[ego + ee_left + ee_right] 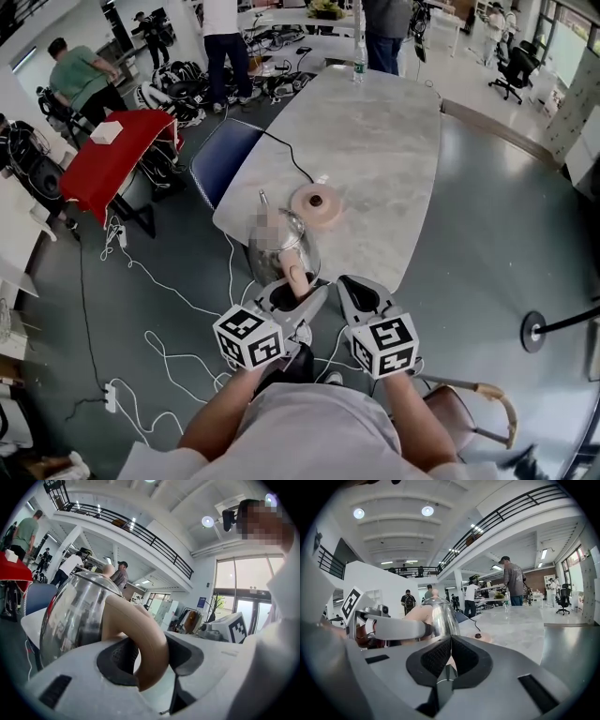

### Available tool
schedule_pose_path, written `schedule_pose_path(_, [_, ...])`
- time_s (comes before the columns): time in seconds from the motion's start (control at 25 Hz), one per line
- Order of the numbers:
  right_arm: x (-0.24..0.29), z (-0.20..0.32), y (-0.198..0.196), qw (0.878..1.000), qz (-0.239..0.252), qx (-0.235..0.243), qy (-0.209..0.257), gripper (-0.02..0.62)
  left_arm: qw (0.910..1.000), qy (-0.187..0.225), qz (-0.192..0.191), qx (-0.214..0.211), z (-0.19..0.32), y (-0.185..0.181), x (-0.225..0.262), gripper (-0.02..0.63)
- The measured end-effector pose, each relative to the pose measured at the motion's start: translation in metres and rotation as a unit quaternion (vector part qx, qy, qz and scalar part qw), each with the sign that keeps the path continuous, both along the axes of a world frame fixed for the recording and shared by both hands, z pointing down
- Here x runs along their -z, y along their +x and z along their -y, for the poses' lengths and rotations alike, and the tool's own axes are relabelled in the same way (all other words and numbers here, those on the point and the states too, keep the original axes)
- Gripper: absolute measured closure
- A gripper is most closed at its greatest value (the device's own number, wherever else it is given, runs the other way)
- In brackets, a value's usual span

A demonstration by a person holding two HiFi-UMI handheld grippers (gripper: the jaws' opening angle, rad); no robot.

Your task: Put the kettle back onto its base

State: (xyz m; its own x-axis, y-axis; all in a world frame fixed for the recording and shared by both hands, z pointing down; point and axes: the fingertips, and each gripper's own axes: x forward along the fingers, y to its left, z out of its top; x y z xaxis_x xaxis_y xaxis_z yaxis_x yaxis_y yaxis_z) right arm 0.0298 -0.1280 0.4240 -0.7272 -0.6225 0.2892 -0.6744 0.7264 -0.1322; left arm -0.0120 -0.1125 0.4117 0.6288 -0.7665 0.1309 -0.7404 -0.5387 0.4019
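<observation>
1. Holding the kettle (289, 255) by its beige handle (296, 279), the left tool (292, 292) appears in the head view at the near edge of the marble desk (375, 150).
2. In the same view, the kettle is off its round base (316, 204), which sits on the desk just beyond it. A black cable (281, 150) runs from the base over the desk's left edge. The right tool (352, 289) sits just beside the left one, clear of the kettle.
3. Left gripper view: the two pads pinch the handle, one on each side. The shiny steel body stands upright beyond the jaws.
4. Right gripper view: the pads are pressed together with nothing between them. The kettle hangs ahead and to the left, and the base lies on the desk beyond it.
</observation>
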Motion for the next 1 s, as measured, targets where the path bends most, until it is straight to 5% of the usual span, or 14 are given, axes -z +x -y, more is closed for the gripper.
schedule_pose_path(1.0, [-0.014,0.151,-0.032,0.996,-0.004,-0.090,-0.020,0.591,0.9919,-0.008,0.004,-0.127,0.164,-0.024,-0.022,0.442])
